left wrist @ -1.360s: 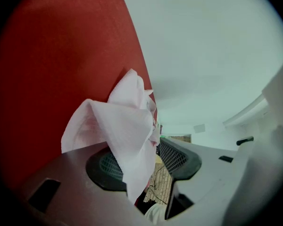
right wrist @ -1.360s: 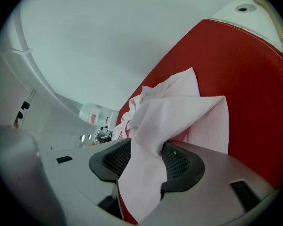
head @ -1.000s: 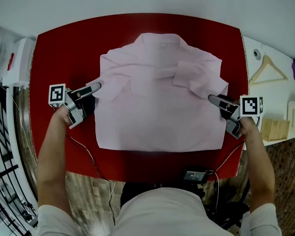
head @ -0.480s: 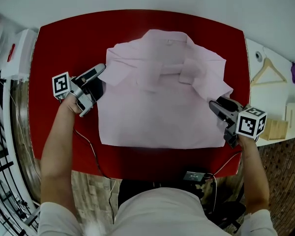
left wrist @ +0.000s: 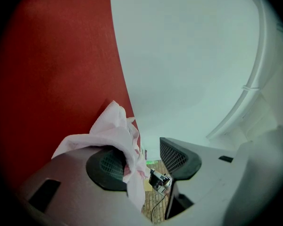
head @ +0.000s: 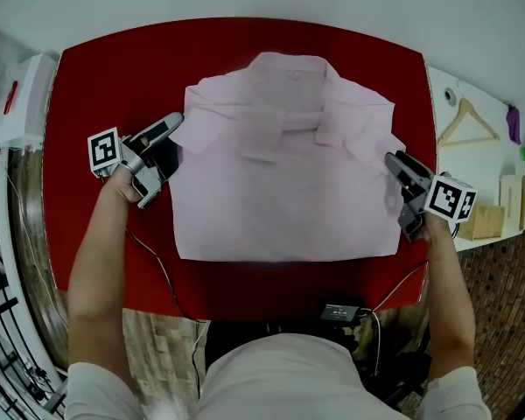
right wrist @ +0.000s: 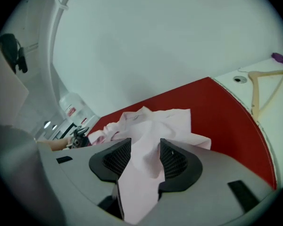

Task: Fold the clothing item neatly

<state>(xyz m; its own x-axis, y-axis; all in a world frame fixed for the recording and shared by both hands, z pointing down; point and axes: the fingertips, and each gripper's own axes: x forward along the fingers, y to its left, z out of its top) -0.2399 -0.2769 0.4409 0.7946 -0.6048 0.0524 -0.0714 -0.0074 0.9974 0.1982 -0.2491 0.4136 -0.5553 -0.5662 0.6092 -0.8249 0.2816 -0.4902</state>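
A pink shirt [head: 284, 178] lies flat on the red table [head: 114, 77], collar at the far side and both sleeves folded across the chest. My left gripper [head: 168, 147] is at the shirt's left edge, below the shoulder. In the left gripper view the gripper [left wrist: 144, 161] is open: the cloth [left wrist: 118, 135] hangs against one pad with a clear gap to the other. My right gripper [head: 394, 175] is at the shirt's right edge. Seen in the right gripper view, that gripper [right wrist: 139, 159] stands wide, with a loose fold of the shirt [right wrist: 151, 121] running between its pads.
A white side table at the right holds a wooden hanger [head: 468, 122] and a small wooden box [head: 486, 221]. A black device [head: 341, 311] with cables sits at the table's near edge. White containers [head: 17, 103] stand at the left.
The right gripper has risen and tilted at the shirt's right edge. The left gripper has shifted slightly along the left edge toward the shoulder. Both sets of jaws look unchanged.
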